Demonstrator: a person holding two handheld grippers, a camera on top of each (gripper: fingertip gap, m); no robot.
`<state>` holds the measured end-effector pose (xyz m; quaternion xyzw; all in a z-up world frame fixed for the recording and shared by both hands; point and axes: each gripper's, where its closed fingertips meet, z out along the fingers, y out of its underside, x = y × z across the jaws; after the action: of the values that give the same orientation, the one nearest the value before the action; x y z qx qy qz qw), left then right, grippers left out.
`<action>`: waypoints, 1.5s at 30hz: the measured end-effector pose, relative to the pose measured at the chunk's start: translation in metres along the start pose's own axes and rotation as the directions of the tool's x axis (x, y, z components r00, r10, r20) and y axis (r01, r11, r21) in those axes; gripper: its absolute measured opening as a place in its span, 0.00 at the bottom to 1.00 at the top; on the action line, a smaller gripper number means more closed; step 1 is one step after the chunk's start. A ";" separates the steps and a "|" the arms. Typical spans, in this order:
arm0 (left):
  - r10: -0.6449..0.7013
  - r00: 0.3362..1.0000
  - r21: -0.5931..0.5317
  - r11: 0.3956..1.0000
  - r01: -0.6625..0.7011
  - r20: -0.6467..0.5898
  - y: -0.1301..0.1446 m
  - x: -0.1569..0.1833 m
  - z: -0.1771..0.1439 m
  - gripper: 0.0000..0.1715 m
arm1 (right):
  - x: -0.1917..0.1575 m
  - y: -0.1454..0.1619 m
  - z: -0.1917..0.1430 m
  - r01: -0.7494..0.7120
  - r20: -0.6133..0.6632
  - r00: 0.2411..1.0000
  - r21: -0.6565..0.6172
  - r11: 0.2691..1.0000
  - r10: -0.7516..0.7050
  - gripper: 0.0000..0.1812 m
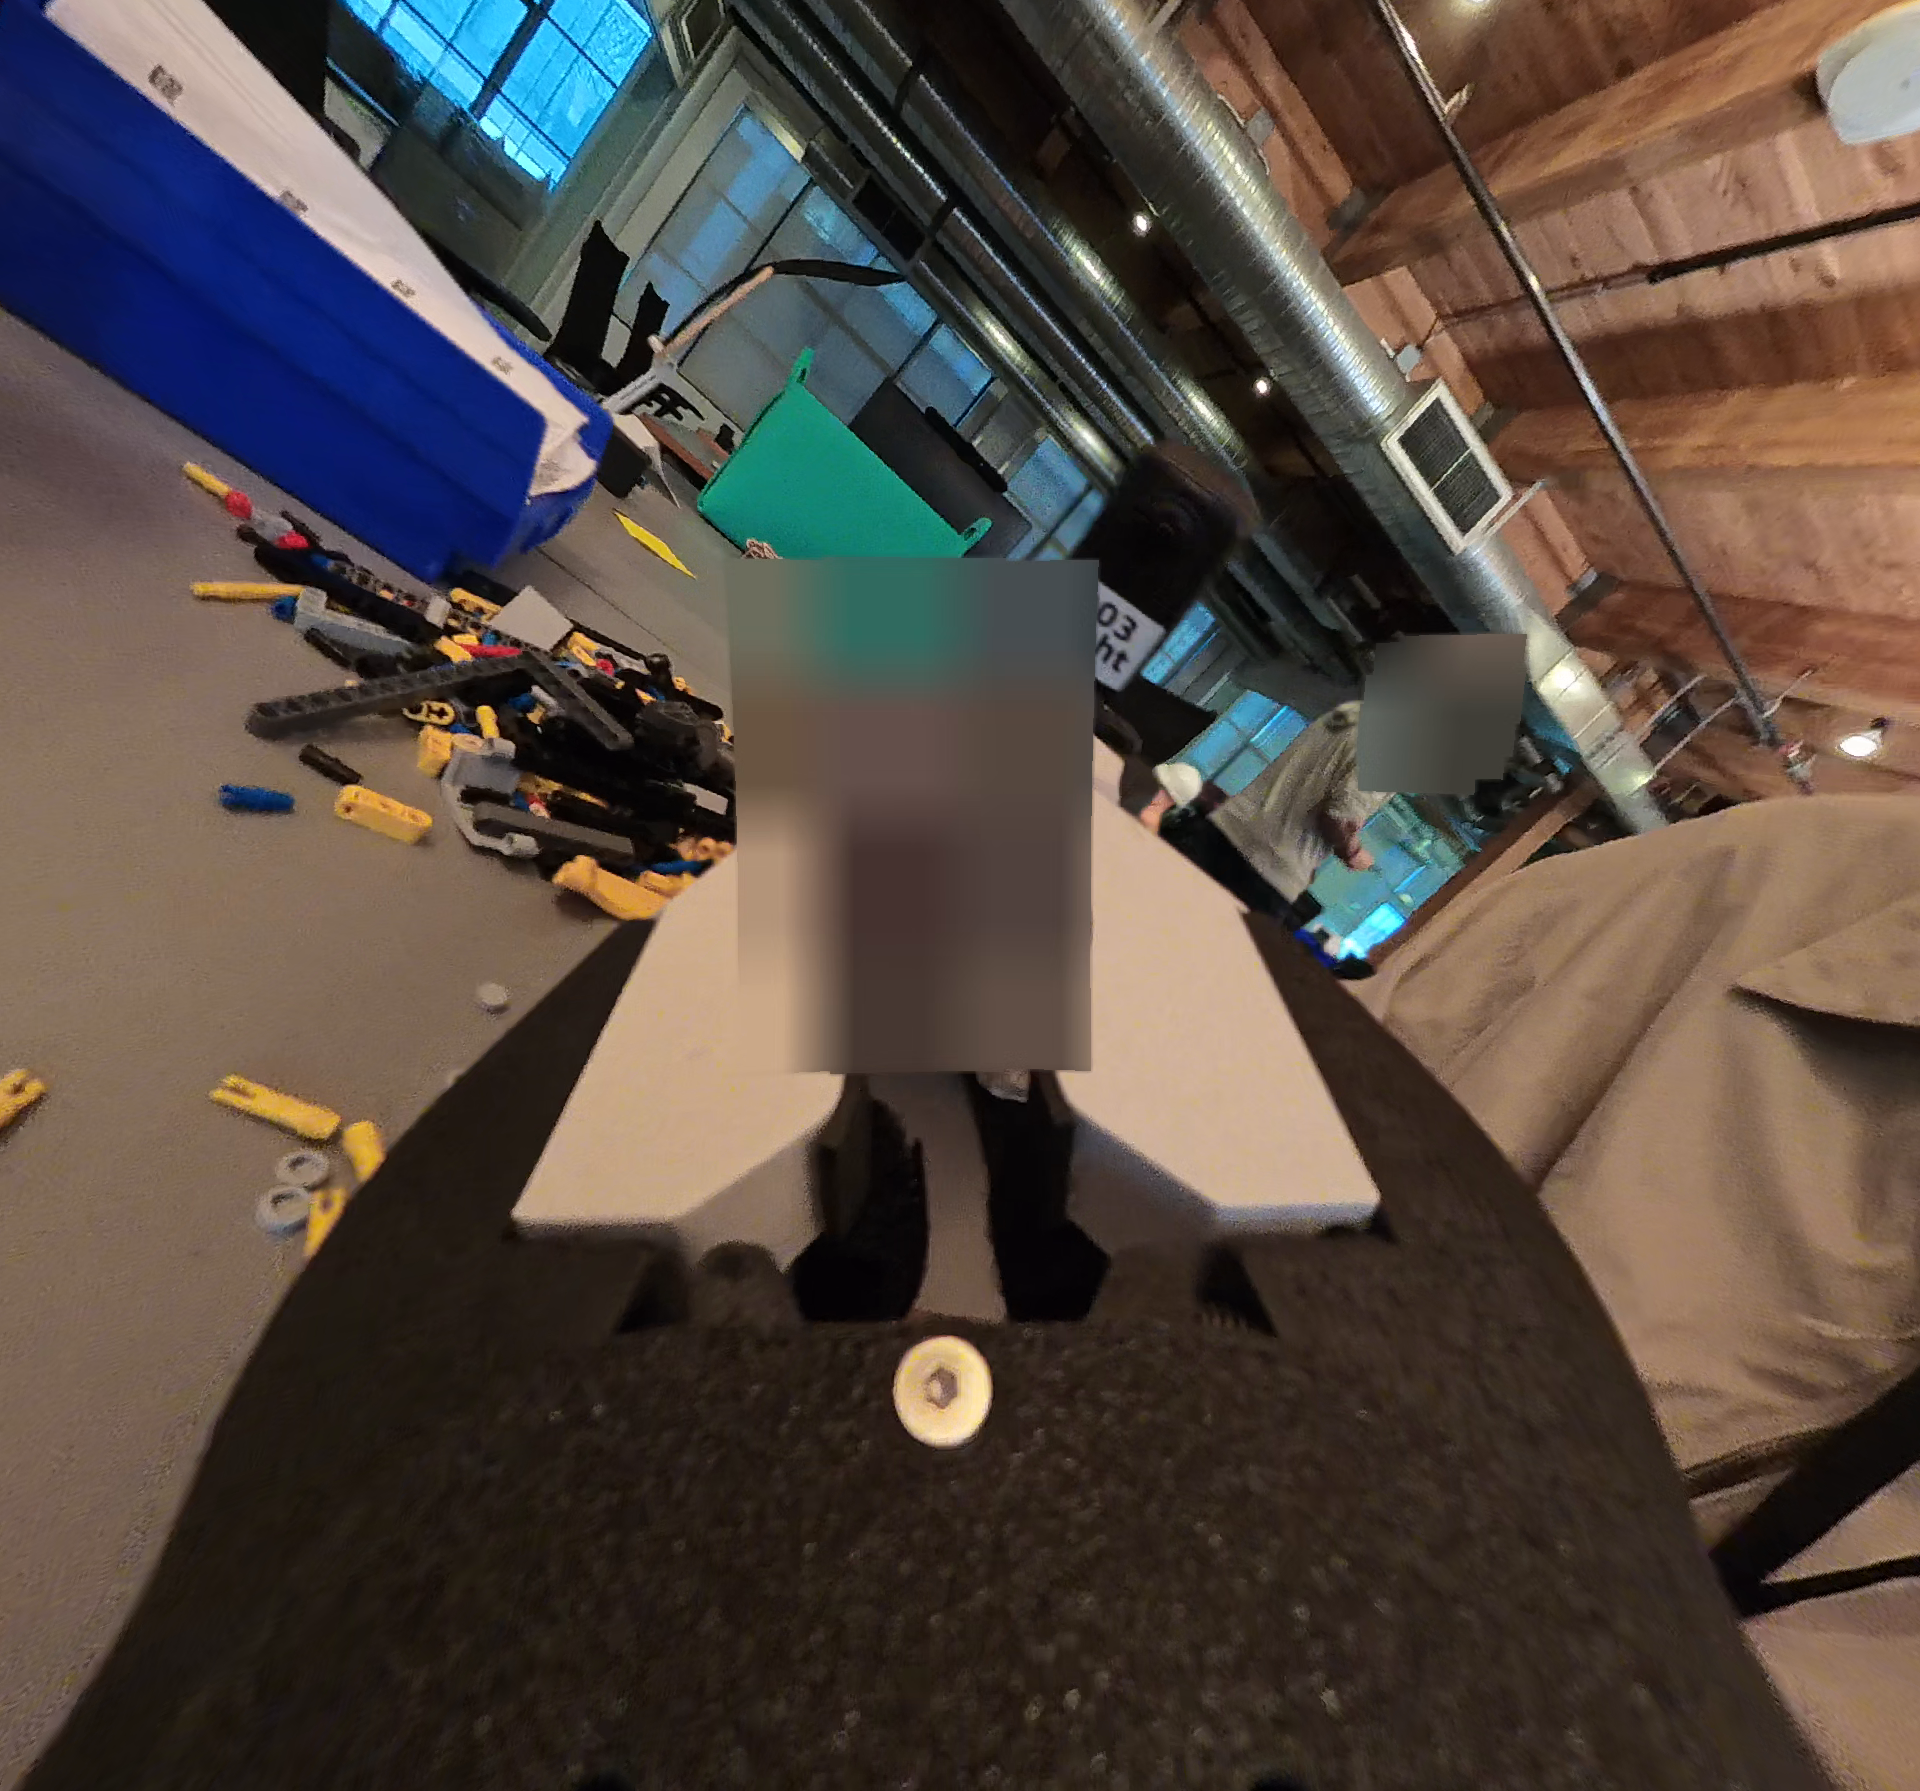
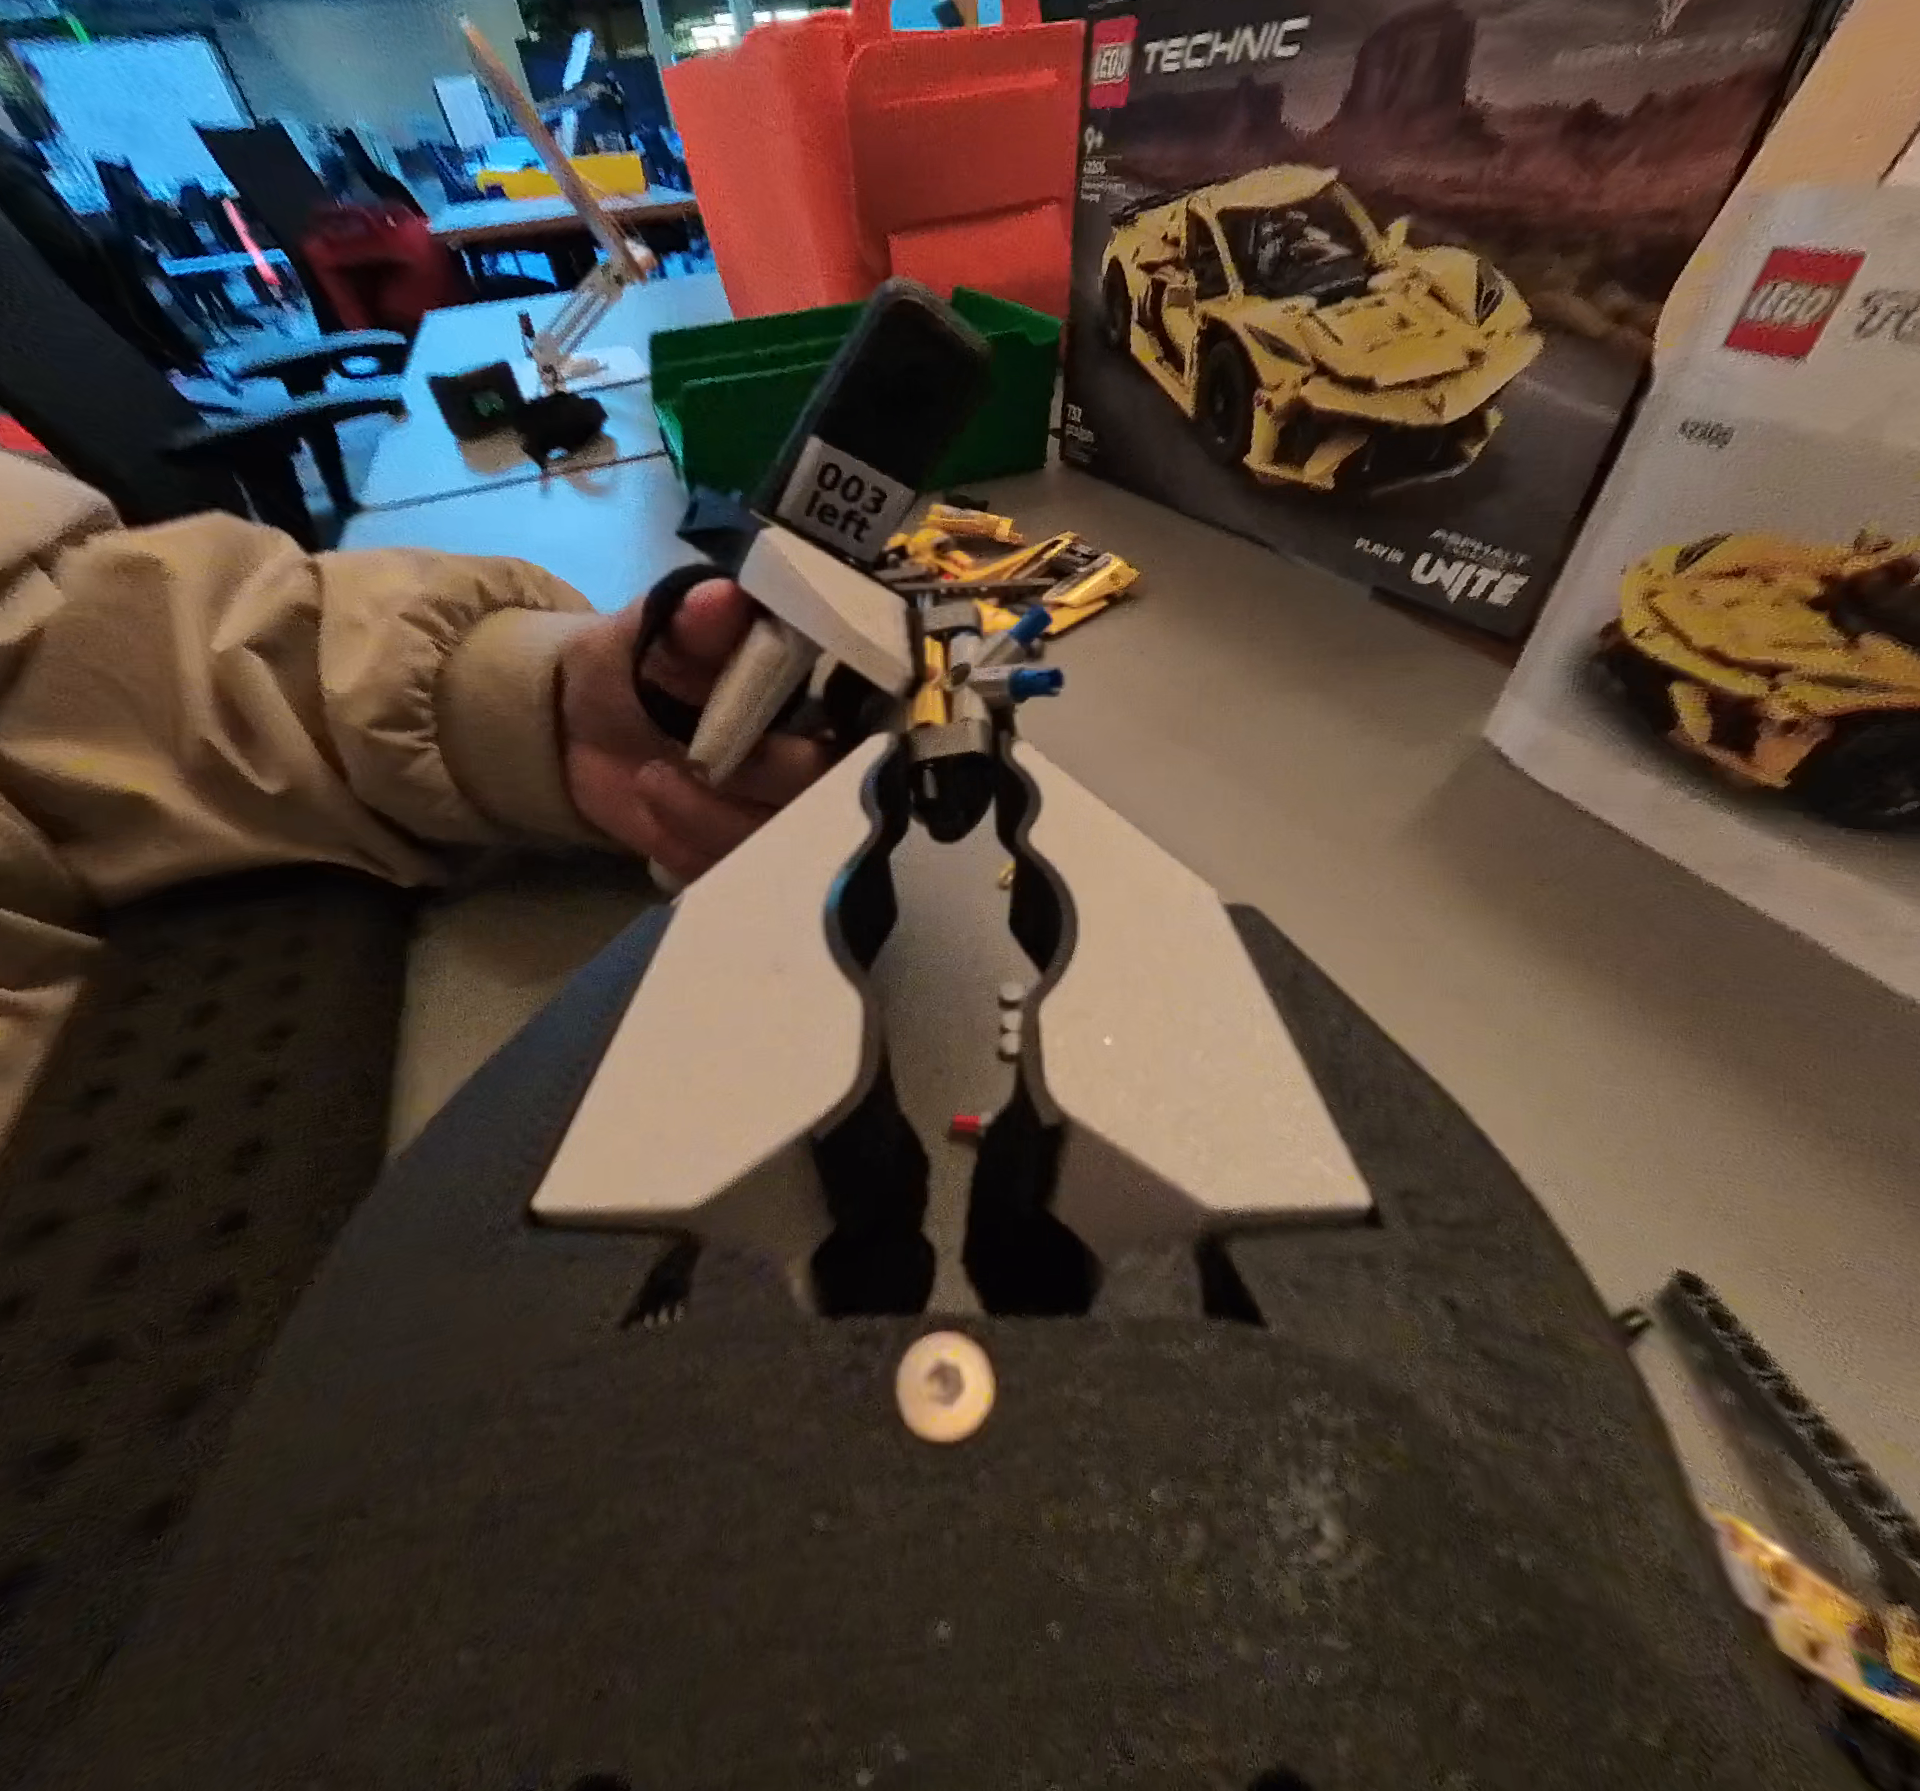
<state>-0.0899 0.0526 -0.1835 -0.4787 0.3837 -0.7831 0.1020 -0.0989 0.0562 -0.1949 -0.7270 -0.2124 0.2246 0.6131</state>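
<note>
The right gripper (image 2: 951,785) has its fingers (image 2: 1143,993) drawn close together, and their tips pinch the grey and black lower part of a small brick assembly (image 2: 971,702) of yellow, grey and black pieces with two blue pins. The contact itself is partly hidden by the finger tips. The left gripper (image 2: 904,666) meets the same assembly from the upper left, held by a hand (image 2: 644,733) in a beige sleeve; whether its tips touch the assembly or only stand beside it, I cannot tell.

In the left wrist view a blurred patch covers the front part of the left gripper's fingers (image 1: 665,1076) (only their wide grey bases show), so I cannot tell how far they are open or what is between them.

Behind the assembly, loose yellow pieces (image 2: 1023,562) lie on the grey counter (image 2: 1299,785). A green bin (image 2: 727,391) and an orange case (image 2: 883,152) stand farther back. A box with a yellow car picture (image 2: 1382,287) stands to the right, and a booklet (image 2: 1714,515), cut by the frame edge, leans beside it. The counter between the box and the right gripper is open.

The left wrist view shows a pile of black, yellow and grey pieces (image 1: 540,733) and a blue bin (image 1: 260,328) on the counter.
</note>
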 end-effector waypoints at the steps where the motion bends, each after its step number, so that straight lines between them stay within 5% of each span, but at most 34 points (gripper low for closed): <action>1: -0.030 0.999 -0.004 1.000 0.030 -0.013 0.001 0.000 -0.001 0.13 | -0.001 0.001 0.001 0.069 -0.024 0.997 -0.014 0.998 -0.069 0.08; 6: -0.192 0.978 -0.106 0.977 0.183 -0.081 0.012 0.007 -0.004 0.12 | -0.008 0.004 -0.001 0.193 0.008 0.981 -0.037 0.981 -0.192 0.08; 10: -0.109 0.989 -0.238 0.968 0.083 -0.098 0.026 0.024 -0.003 0.11 | -0.025 0.002 -0.011 0.171 0.165 0.972 -0.017 0.985 -0.166 0.08; 15: 0.004 0.997 -0.252 0.967 -0.024 -0.079 0.026 0.024 -0.005 0.10 | -0.024 0.002 -0.012 0.118 0.190 0.975 -0.024 0.993 -0.111 0.08; 20: 0.103 0.994 0.072 0.992 -0.101 -0.024 -0.053 0.018 -0.056 0.10 | 0.018 -0.029 -0.073 -0.112 0.155 0.984 0.176 0.978 0.085 0.08; 27: 0.293 0.956 -0.231 0.932 -0.278 0.032 0.010 0.003 -0.026 0.11 | 0.016 -0.005 -0.051 -0.040 0.119 0.992 0.048 0.998 0.034 0.08; 30: 0.376 0.927 -0.187 0.911 -0.368 0.009 0.006 0.015 -0.022 0.12 | 0.014 0.015 -0.034 0.002 0.070 0.998 -0.052 0.999 0.002 0.08; 33: 0.458 0.889 -0.170 0.874 -0.455 -0.025 0.009 0.024 -0.019 0.12 | -0.029 0.052 -0.010 0.006 0.264 0.963 -0.255 0.967 0.063 0.08; 38: 0.563 0.825 -0.116 0.818 -0.564 -0.045 0.009 0.034 -0.016 0.12 | -0.053 0.117 0.009 0.195 0.314 0.949 -0.523 0.830 -0.025 0.08; 42: 0.651 0.758 -0.143 0.747 -0.649 -0.039 0.015 0.035 -0.014 0.12 | -0.049 0.125 0.010 0.176 0.295 0.956 -0.556 0.813 -0.006 0.12; 45: 0.703 0.710 -0.175 0.695 -0.698 -0.042 0.021 0.034 -0.013 0.12 | -0.043 0.088 0.005 0.022 0.281 0.954 -0.422 0.906 0.108 0.17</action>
<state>-0.1224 0.0273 -0.1787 -0.3148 0.6036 -0.6410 0.3545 -0.1336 0.0209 -0.2795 -0.8042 -0.3293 0.2940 0.3979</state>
